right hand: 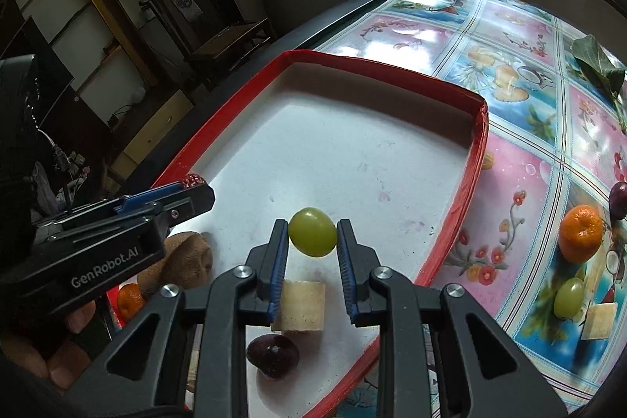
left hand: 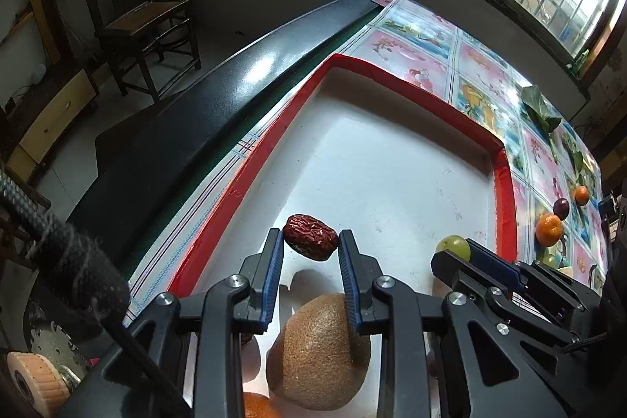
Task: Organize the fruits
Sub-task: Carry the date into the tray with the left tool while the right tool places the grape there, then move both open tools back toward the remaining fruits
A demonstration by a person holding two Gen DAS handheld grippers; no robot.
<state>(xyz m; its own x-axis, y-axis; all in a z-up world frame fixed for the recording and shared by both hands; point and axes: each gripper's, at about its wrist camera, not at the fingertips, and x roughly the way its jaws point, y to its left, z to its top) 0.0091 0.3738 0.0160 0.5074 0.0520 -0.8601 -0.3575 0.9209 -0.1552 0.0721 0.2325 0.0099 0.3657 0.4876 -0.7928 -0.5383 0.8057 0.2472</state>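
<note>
My left gripper [left hand: 310, 239] is shut on a wrinkled red date [left hand: 310, 237] and holds it above the white tray with a red rim [left hand: 395, 75]. My right gripper [right hand: 312, 234] is shut on a green grape [right hand: 312, 232] over the same tray [right hand: 392, 69]. In the tray lie a brown kiwi [left hand: 319, 349], a tangerine [right hand: 130, 300], a pale fruit chunk [right hand: 301, 304] and a dark grape [right hand: 273, 355]. The right gripper shows at the right in the left wrist view [left hand: 456, 253], the left gripper at the left in the right wrist view [right hand: 196, 189].
On the flowered tablecloth [right hand: 509, 183] right of the tray lie a tangerine [right hand: 580, 239], a green grape [right hand: 568, 298], a pale chunk [right hand: 599, 320], a dark grape [right hand: 619, 200] and green leaves [right hand: 599, 69]. A wooden chair [left hand: 137, 22] stands beyond the table's left edge.
</note>
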